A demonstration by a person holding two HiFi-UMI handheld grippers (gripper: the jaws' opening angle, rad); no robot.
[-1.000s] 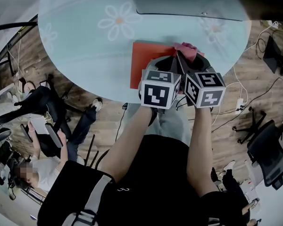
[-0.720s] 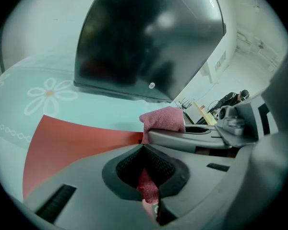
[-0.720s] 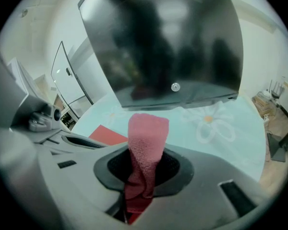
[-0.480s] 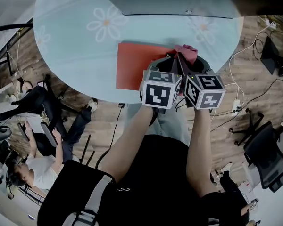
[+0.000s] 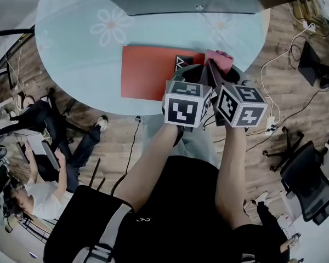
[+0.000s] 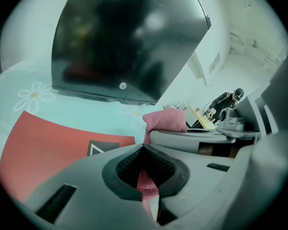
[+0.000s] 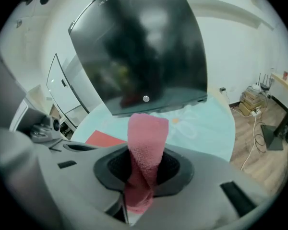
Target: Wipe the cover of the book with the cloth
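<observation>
A red book (image 5: 148, 73) with a black logo lies flat on the pale blue round table (image 5: 77, 48), close to its near edge. Both grippers hover side by side over the book's right end. My right gripper (image 5: 216, 64) is shut on a rolled pink cloth (image 7: 146, 133), which sticks up past its jaws. My left gripper (image 6: 143, 146) has its jaws meeting at the tips. Something reddish shows in the gap behind them, and I cannot tell what it is. The left gripper view shows the book (image 6: 48, 147) to the left below and the cloth (image 6: 165, 121) to the right.
A dark monitor (image 5: 192, 1) stands at the table's far side, leaning over it. Beyond the table's near edge is wooden floor with cables and a power strip (image 5: 271, 122). An office chair (image 5: 310, 179) is at the right and a seated person (image 5: 38, 190) at the lower left.
In the head view the table and book have slid left under the grippers. More of the red cover and its black logo now shows. The cloth stays clamped in the right gripper.
</observation>
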